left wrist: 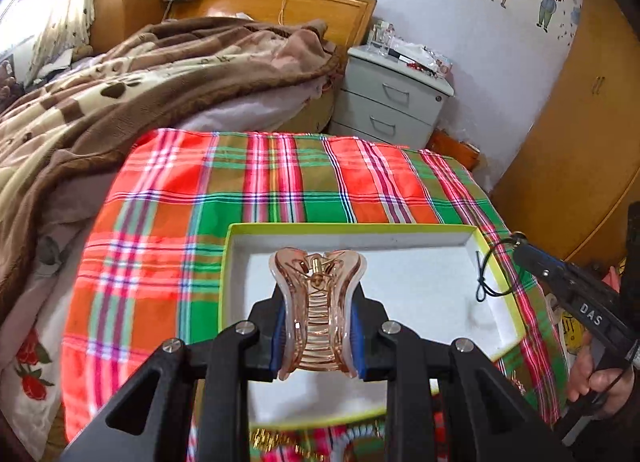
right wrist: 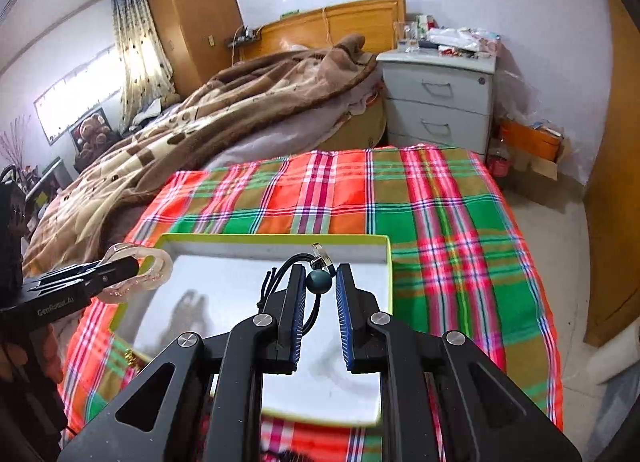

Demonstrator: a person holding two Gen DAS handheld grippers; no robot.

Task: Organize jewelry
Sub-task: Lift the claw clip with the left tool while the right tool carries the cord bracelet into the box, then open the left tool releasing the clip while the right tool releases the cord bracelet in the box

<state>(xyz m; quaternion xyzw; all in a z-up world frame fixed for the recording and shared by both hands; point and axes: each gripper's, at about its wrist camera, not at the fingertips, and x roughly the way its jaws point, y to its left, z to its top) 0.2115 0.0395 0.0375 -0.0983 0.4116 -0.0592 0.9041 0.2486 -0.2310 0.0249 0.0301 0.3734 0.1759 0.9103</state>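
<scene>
While hovering above the plaid cloth (left wrist: 168, 221), left gripper (left wrist: 318, 326) clenched on a translucent pink hair claw (left wrist: 318, 302), blue pads (left wrist: 280, 338) pressed against both of its flanks, teeth pointing back toward the camera. Directly beneath and ahead of those fingers, a shallow white box (left wrist: 360, 240) with a lime-green rim, its floor bare under the claw. Off to the right of the left gripper, right gripper (right wrist: 320, 290) held over the same box, with a black cord (right wrist: 280, 274) looped around its left finger and a dark teal bead (right wrist: 319, 281) sitting between the pads. Bead apparently pinched, though the gap beside the right pad (right wrist: 344, 302) leaves the contact hard to confirm. Just beyond the bead, a small silver clasp or ring (right wrist: 320, 256) on the cord. Beyond both grippers, a bed with a brown blanket (left wrist: 140, 73) and a grey nightstand (left wrist: 392, 101).
</scene>
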